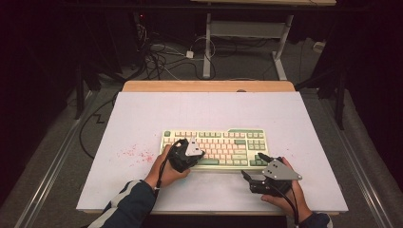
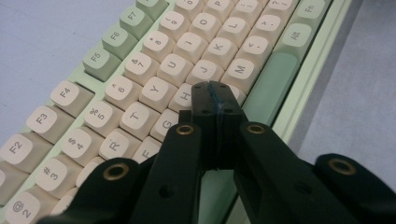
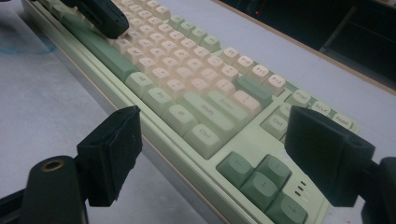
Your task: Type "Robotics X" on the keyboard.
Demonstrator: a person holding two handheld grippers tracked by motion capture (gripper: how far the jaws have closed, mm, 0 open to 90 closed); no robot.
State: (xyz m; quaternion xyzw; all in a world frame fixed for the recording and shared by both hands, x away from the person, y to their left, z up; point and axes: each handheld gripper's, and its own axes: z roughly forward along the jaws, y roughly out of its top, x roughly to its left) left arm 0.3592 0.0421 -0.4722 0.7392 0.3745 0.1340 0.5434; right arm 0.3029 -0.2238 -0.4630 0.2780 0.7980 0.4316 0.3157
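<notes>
Cream and green, the keyboard (image 1: pixel 214 147) lies mid-frame on the white tabletop (image 1: pixel 142 114) in the high view. My left claw (image 2: pixel 215 91) is pinched together, empty, its tip down among the keys near H (image 2: pixel 183 97) and the space bar (image 2: pixel 271 86); whether it presses one I cannot tell. My right claw (image 3: pixel 224 154) stands apart at the lower right, near the arrow keys (image 3: pixel 261 179). Typing looks underway, with nothing showing how much is left.

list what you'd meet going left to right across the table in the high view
red speckle stain → left claw over the keyboard → right claw
</notes>
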